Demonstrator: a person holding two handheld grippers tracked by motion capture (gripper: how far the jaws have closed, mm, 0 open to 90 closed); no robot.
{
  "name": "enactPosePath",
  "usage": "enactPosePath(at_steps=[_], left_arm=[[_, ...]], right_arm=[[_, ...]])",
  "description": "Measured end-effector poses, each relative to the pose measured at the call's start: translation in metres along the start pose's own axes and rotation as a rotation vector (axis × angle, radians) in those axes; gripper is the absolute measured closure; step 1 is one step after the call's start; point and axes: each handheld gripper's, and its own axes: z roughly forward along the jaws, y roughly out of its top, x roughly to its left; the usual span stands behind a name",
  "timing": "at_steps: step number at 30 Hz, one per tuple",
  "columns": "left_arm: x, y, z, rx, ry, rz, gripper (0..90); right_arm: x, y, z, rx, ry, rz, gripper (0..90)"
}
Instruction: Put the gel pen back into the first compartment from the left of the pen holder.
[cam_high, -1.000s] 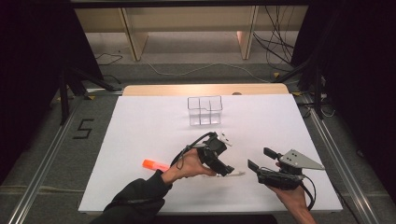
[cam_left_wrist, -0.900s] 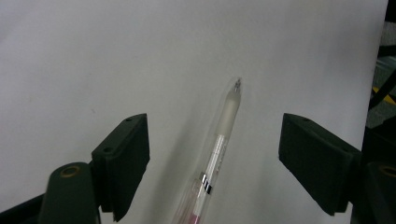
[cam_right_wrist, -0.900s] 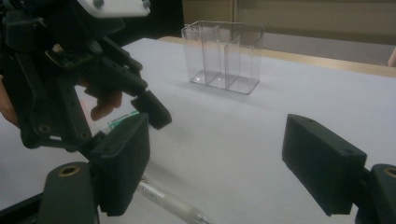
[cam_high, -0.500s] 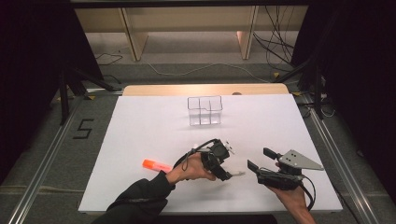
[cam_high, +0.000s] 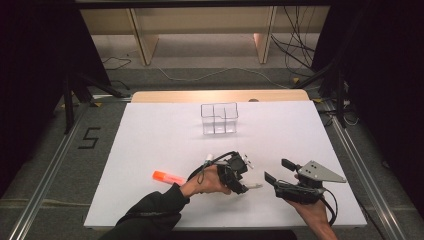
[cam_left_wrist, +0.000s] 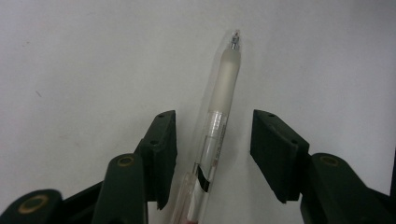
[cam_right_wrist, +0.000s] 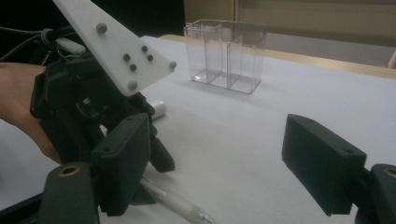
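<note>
A clear-barrelled pen (cam_left_wrist: 219, 102) with a frosted grip lies on the white table, tip pointing away in the left gripper view. My left gripper (cam_left_wrist: 215, 123) is open and straddles it, one jaw on each side, with a gap between each jaw and the barrel. In the high view the left gripper (cam_high: 241, 184) is low over the pen (cam_high: 255, 186) near the front middle. My right gripper (cam_high: 279, 170) is open just to its right, holding nothing. From the right gripper view (cam_right_wrist: 224, 158) I see the left gripper (cam_right_wrist: 156, 161) above the pen (cam_right_wrist: 180, 205).
An orange marker (cam_high: 168, 177) lies on the table left of the left hand. A clear plastic organiser with compartments (cam_high: 219, 118) stands at the back middle of the white table (cam_high: 150, 135); it is also in the right gripper view (cam_right_wrist: 226, 56).
My left gripper has come slightly toward the near edge and lower, over the pen. The right gripper, the marker and the organiser have stayed put.
</note>
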Motion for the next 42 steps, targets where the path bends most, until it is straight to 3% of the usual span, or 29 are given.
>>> enactPosePath(at_steps=[4,20,36,42], left_arm=[[-0.003,0.000,0.002,0.006,0.004,0.020,53.8],[-0.007,0.001,0.007,0.022,0.009,0.035,60.5],[-0.005,0.015,0.007,0.149,0.019,0.079,65.2],[-0.004,0.017,0.007,0.175,0.032,0.094,69.3]], right_arm=[[0.000,0.000,0.000,0.003,-0.003,0.001,24.3],[-0.002,-0.003,-0.005,0.014,-0.014,0.014,24.3],[-0.004,-0.006,-0.013,0.023,-0.024,0.021,24.3],[-0.003,-0.007,-0.012,0.025,-0.019,0.014,24.3]])
